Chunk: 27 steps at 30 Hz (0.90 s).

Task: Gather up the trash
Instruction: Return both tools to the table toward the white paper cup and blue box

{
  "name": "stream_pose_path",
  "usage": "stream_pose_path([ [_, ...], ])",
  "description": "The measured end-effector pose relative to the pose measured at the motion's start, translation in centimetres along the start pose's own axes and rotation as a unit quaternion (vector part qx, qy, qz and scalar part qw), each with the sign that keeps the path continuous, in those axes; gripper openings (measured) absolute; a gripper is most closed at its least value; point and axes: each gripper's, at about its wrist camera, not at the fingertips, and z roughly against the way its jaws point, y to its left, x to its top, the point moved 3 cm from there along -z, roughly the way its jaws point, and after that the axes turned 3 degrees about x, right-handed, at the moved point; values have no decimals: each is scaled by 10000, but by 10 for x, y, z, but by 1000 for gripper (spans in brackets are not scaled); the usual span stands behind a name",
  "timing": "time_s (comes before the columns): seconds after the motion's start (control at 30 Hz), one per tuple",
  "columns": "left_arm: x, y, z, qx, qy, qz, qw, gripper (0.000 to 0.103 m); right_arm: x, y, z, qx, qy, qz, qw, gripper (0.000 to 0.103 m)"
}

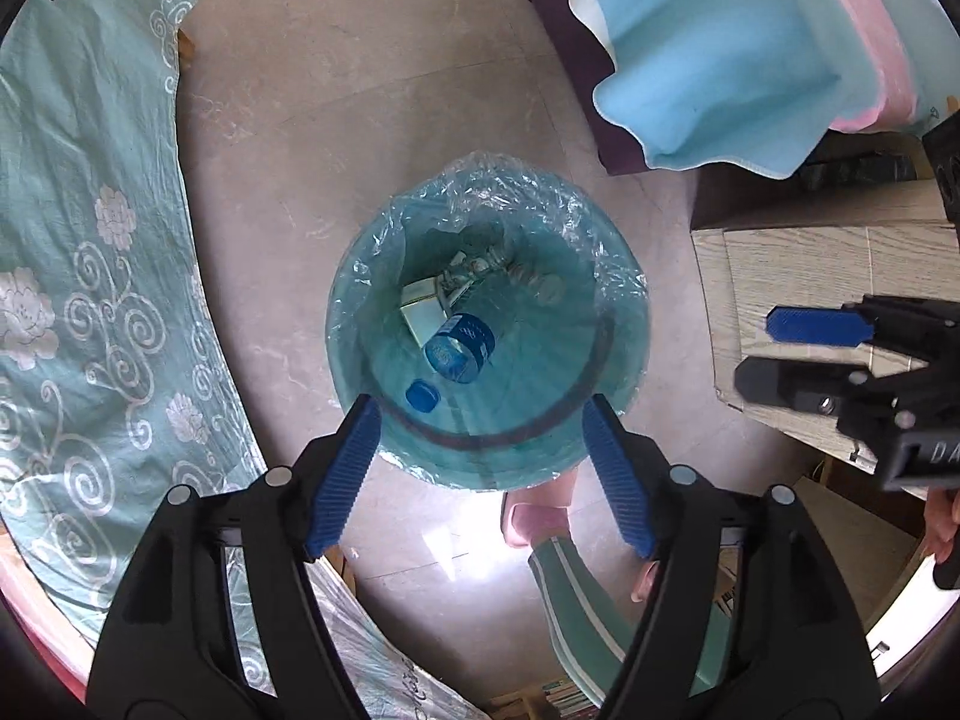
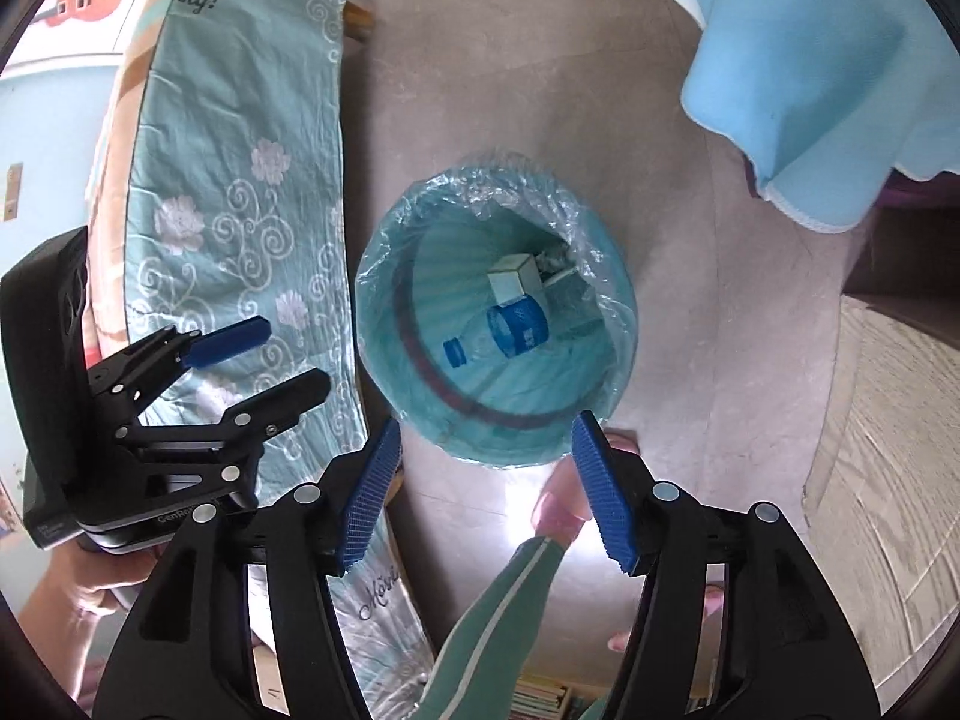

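Teal bin: a round teal plastic trash bin [image 1: 487, 330] lined with a clear crinkled plastic bag [image 1: 510, 186] stands on the pale stone-look floor [image 1: 372, 72], between the bed and the wooden cabinet.
Trash inside: a clear plastic bottle with a blue label [image 1: 461, 347] lies at the bottom of the bin; a loose blue bottle cap [image 1: 422, 395] lies just beside it; a small white carton [image 1: 423, 311] and some crumpled clear wrapping [image 1: 528, 276] lie further in.
Left gripper: the left gripper [image 1: 480, 468] hangs pointing steeply down over the near rim of the bin, its blue ribbed pads [image 1: 345, 480] spread well apart with nothing between them.
Right gripper: the right gripper [image 2: 486, 492] is likewise above the near rim, its jaws parted and holding nothing.
Bed: a teal bedsheet with white flower and swirl print [image 1: 78, 252] runs along one side of the bin.
Cabinet: a light wood-grain cabinet top [image 1: 810, 276] is on the other side.
Blanket: a light blue and pink blanket [image 1: 720, 48] hangs beyond the bin.
Person: a green trouser leg with a white stripe [image 1: 576, 588] and a pink slipper [image 1: 534, 519] show just below the bin.
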Motion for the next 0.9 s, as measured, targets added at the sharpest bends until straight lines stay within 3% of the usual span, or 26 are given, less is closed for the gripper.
stream_pose_path([
  [0.27,-2,-6,26,40,-58,57,10000,67,-6,5,37,108,-245,-17,9996,63],
  [0.43,-13,-25,72,63,-303,-49,9995,77,-28,28,101,81,-609,509,9968,69],
  [0.53,-23,-45,113,287,-547,-337,9975,80,-53,49,153,-10,-866,1013,9911,72],
  [0.73,-44,-110,226,476,-1205,-1333,9826,96,-133,74,281,-166,-1871,1686,9676,87],
  [0.9,-52,-189,304,461,-1664,-2291,9580,96,-217,36,377,-306,-2808,1094,9530,89],
])
